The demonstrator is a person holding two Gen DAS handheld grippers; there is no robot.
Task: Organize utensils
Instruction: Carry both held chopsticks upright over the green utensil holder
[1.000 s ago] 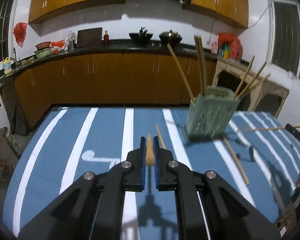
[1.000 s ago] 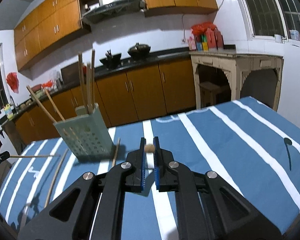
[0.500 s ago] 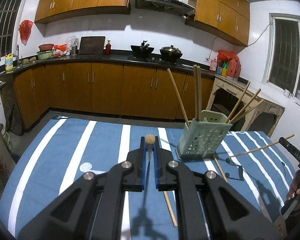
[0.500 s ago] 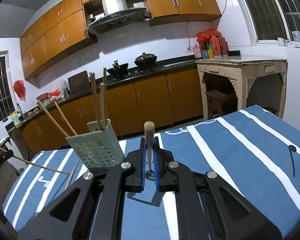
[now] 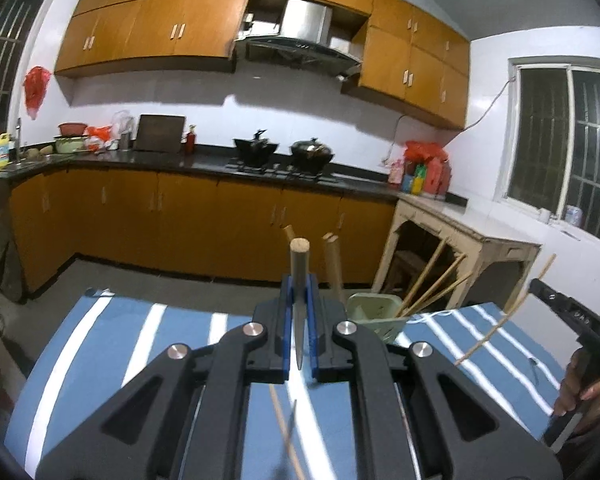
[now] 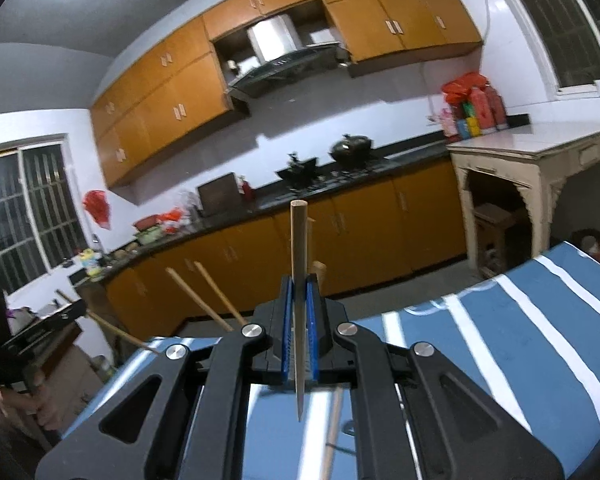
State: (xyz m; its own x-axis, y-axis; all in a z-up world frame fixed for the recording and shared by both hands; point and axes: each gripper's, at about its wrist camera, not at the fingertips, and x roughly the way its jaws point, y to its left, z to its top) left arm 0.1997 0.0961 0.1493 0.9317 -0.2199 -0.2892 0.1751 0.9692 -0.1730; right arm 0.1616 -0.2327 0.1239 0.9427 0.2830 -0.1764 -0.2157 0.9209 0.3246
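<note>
My left gripper (image 5: 299, 300) is shut on a wooden chopstick (image 5: 299, 280) that stands upright between the blue pads, thick end up. The green perforated utensil holder (image 5: 374, 314) with several chopsticks in it sits just right of the left gripper, partly hidden by it. My right gripper (image 6: 299, 300) is shut on another upright chopstick (image 6: 299, 248); it also shows at the right edge of the left wrist view (image 5: 560, 306). In the right wrist view the holder is hidden behind the gripper; only its chopsticks (image 6: 204, 300) stick out.
The table has a blue cloth with white stripes (image 5: 112, 344). A loose chopstick (image 5: 284, 432) lies on it under the left gripper, another (image 6: 332, 432) under the right. Kitchen cabinets (image 5: 180, 216) and a beige side table (image 5: 460, 240) stand beyond the table.
Both grippers have tilted upward and risen with their chopsticks, which now stand upright. The holder has slid low in both views, close behind the fingers.
</note>
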